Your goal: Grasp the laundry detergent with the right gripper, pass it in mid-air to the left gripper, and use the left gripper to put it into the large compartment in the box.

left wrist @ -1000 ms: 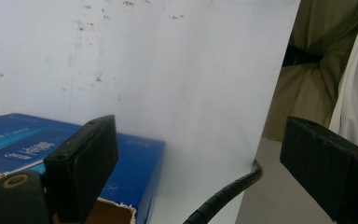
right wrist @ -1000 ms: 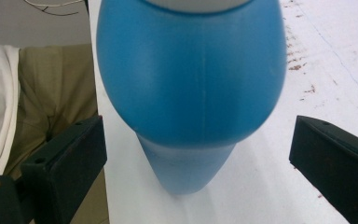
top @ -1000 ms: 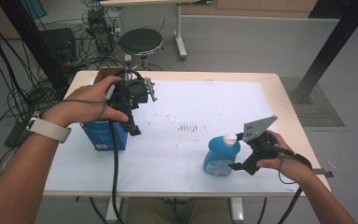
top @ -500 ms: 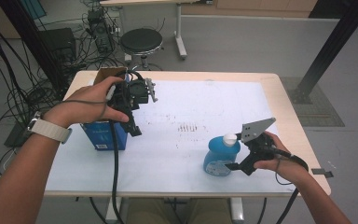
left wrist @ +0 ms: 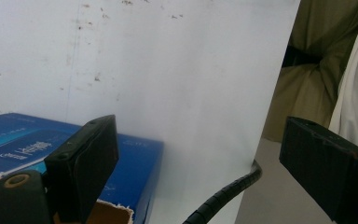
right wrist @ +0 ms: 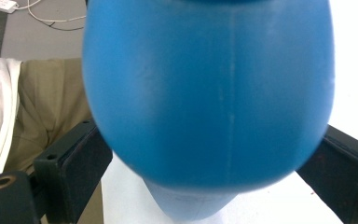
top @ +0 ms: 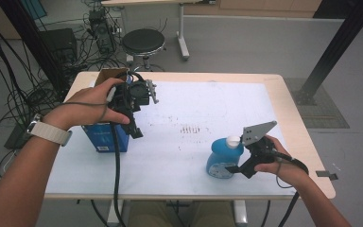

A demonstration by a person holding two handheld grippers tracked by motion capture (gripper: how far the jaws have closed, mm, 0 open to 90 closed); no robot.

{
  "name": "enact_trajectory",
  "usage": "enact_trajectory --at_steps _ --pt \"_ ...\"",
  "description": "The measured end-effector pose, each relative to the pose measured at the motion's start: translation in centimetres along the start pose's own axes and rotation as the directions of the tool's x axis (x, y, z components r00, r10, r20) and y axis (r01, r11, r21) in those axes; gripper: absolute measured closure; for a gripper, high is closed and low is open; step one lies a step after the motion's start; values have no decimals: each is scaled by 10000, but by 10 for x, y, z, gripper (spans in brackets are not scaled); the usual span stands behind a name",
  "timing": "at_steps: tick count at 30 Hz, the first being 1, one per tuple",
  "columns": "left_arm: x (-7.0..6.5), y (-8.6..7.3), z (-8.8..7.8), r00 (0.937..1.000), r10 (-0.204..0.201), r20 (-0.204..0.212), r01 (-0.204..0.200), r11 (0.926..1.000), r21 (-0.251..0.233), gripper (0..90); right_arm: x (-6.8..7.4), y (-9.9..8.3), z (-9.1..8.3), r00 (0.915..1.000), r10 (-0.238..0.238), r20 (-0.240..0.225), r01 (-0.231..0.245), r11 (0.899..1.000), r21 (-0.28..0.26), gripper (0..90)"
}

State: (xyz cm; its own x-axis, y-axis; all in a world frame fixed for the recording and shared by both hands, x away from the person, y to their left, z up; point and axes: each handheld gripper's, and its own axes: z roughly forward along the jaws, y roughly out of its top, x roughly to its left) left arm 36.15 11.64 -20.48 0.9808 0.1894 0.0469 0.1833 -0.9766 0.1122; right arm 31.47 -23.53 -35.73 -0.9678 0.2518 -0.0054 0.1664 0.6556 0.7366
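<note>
Right gripper [right wrist: 209, 154]: jaws clamped around blue bottle [right wrist: 209, 93], its top cut off, at desk's [top: 208, 94] near right. Left gripper [left wrist: 200, 172]: jaws apart, empty, above blue box [left wrist: 23, 142], part hidden.

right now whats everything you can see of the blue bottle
The blue bottle is smooth, glossy plastic, with a rounded body and a white cap. It stands upright on the white table cover near the front right. The right gripper is at its side; in the right gripper view the body bulges between the two black jaws, which flank it closely. Whether they press it cannot be told. No label shows.
</note>
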Motion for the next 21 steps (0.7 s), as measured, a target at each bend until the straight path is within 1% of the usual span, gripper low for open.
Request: enact_trajectory --at_steps 2,13,21 --pt "0 0 0 10000 -44 16 44 10000 -60 123 0 0 0 10000 -12 2 12 10000 -34 86" --pt "0 0 1 10000 -11 26 11 10000 -31 123 0 -3 3 10000 18 -62 -20 9997 -234 111" --pt "0 0 2 10000 -19 16 19 10000 -21 123 0 -6 4 9998 121 -129 -126 9991 -405 122"
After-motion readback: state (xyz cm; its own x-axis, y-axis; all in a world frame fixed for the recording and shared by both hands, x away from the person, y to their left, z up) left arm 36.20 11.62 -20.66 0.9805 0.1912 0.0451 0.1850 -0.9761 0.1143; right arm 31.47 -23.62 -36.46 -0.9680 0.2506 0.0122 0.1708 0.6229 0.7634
